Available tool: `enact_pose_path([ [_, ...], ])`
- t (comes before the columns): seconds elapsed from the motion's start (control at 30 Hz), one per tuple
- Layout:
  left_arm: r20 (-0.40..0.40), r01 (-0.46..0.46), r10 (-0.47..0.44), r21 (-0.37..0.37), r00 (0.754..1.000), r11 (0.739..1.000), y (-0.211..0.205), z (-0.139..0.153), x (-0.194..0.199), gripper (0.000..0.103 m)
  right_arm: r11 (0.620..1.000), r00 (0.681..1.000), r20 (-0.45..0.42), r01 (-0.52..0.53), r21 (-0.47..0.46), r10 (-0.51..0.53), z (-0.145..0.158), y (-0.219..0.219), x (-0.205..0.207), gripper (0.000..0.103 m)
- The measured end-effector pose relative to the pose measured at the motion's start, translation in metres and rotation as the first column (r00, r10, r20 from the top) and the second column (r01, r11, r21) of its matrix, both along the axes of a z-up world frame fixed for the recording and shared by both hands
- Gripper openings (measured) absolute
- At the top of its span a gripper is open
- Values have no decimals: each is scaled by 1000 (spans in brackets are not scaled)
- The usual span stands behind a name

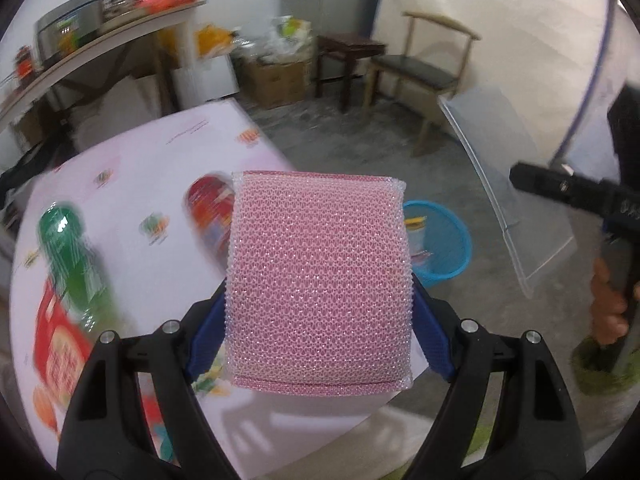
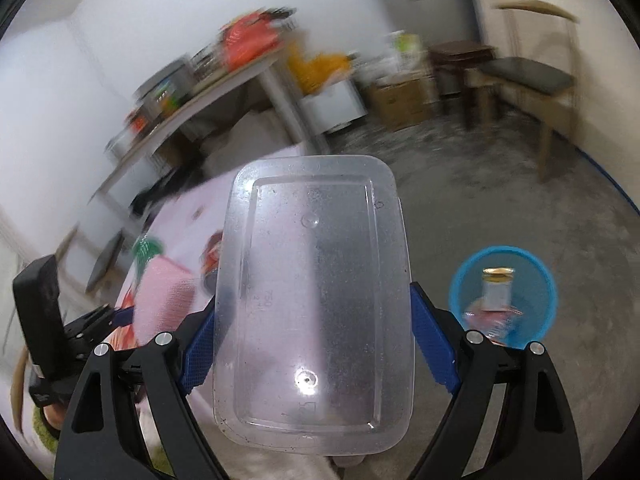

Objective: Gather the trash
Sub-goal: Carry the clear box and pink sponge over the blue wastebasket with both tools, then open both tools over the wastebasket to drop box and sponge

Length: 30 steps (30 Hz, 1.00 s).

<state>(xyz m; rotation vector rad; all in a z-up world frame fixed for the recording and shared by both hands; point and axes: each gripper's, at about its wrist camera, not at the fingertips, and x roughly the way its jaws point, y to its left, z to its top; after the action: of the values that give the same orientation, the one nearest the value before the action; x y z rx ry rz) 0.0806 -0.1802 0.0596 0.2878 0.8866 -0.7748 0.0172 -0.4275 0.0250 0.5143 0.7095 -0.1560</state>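
While both hands are lifted above the table point(image 1: 132, 168), each gripper has something clamped; the left gripper point(image 1: 320, 300) grips a pink mesh scouring sponge point(image 1: 318, 280) across its width between its blue pads point(image 1: 430, 332), its jaws spread wide around it; the right gripper point(image 2: 314, 316) pinches a clear plastic container lid point(image 2: 314, 300) by its long sides, also spread wide; a blue wastebasket point(image 2: 540, 292) stands on the concrete floor past the table's right edge, a gold-capped jar point(image 2: 496, 288) inside it; a green bottle point(image 1: 70, 260) lies near the table's left edge, blurred; a red package point(image 1: 210, 208) lies just behind the sponge.
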Motion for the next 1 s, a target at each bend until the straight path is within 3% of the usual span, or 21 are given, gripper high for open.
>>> enact_pose_path([
  [0.1, -71, 89, -91, -36, 993, 995, -40, 6, 11, 78, 991, 992, 5, 126, 52, -126, -6, -41, -25, 83],
  [0.2, -200, 164, -174, -67, 964, 984, -86, -1, 24, 78, 968, 974, -10, 225, 107, -225, -22, -76, -47, 83],
  [0.43, -506, 242, -241, -65, 828, 968, -206, -63, 50, 78, 876, 932, -116, 361, 319, -342, -99, -151, -64, 83],
  [0.53, -564, 248, -219, -25, 796, 968, -248, -94, 58, 78, 833, 911, -177, 413, 369, -373, -134, -179, -54, 83],
  [0.67, -596, 247, -218, -33, 773, 968, -301, -122, 69, 84, 772, 879, -215, 477, 420, -426, -183, -222, -33, 88],
  [0.77, -587, 218, -183, -11, 789, 976, -326, -140, 79, 88, 766, 857, -258, 514, 387, -445, -220, -242, -14, 89],
  [0.9, -622, 206, -159, 3, 766, 979, -335, -156, 82, 88, 691, 801, -371, 596, 410, -470, -280, -255, -8, 89],
  [1.0, -618, 221, -182, -14, 765, 975, -325, -155, 77, 88, 664, 787, -379, 615, 424, -487, -295, -250, -20, 89],
])
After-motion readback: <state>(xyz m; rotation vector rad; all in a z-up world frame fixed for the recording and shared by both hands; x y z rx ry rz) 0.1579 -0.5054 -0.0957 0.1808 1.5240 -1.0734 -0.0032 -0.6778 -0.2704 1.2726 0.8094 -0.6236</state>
